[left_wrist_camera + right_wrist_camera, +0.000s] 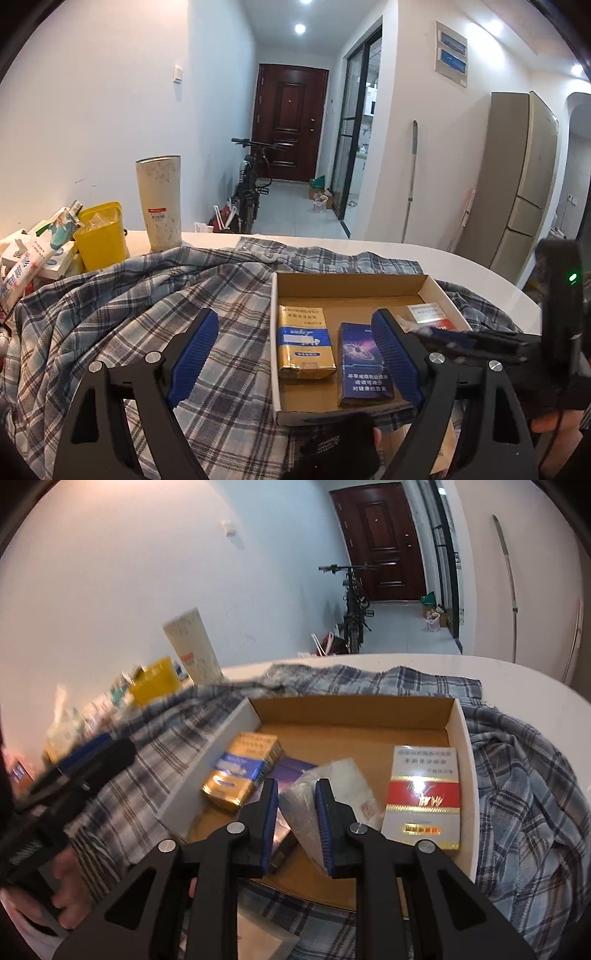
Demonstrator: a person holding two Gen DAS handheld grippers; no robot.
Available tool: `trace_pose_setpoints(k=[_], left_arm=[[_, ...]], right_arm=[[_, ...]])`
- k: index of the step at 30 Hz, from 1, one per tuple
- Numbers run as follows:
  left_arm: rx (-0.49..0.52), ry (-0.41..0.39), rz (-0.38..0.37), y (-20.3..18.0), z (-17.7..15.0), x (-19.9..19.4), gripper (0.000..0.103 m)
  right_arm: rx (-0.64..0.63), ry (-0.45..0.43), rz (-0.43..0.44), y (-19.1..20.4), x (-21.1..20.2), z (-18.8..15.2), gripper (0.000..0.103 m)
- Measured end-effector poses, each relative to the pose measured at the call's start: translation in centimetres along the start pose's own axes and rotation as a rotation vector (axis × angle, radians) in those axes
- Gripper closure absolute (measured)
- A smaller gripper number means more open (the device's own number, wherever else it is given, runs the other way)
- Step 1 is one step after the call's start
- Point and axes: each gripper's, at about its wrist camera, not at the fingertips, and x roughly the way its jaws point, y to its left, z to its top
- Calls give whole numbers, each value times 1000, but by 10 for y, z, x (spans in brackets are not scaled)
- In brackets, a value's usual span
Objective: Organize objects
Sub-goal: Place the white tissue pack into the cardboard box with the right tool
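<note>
Inside box (460,738), tongs (295,827) grip, seemingly, pouch (299,808).

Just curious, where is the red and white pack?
In the right wrist view, the red and white pack lies inside the cardboard box, against its right wall, beside the clear bag.

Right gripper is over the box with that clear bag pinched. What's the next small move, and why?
Probably lower a little and open the right gripper. It is shut on the clear bag, which already hangs inside the cardboard box, over bare floor between the purple pack and the red-and-white pack. The left gripper is open and holds nothing.
</note>
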Motion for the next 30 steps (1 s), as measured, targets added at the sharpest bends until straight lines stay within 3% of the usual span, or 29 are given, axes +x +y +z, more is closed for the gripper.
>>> trace_pose_setpoints(k=[2, 3, 5, 9, 16, 19, 23, 26, 29, 30], left_arm=[[2, 1, -1, -1, -1, 0, 16], [4, -1, 2, -1, -1, -1, 16], [0, -2, -1, 0, 0, -1, 16], [5, -6, 3, -1, 0, -2, 16], [47, -51, 29, -7, 5, -15, 16], [63, -111, 6, -10, 17, -40, 16], [105, -174, -12, -17, 28, -79, 16], [130, -216, 30, -24, 27, -109, 16], [162, -280, 31, -30, 20, -132, 0], [161, -297, 21, -31, 16, -138, 0]], right_arm=[[-2, 24, -15, 1, 4, -3, 72], [0, 33, -27, 0, 6, -4, 56], [25, 27, -49, -7, 5, -4, 34], [93, -52, -51, -21, -15, 1, 27], [117, -172, -178, -27, -53, 16, 23], [105, -239, -223, -19, -85, 24, 22], [71, -334, -279, 0, -131, 19, 8], [52, -389, -279, 16, -156, 9, 3], [38, -428, -250, 29, -175, -2, 3], [35, -441, -247, 33, -180, -6, 3]])
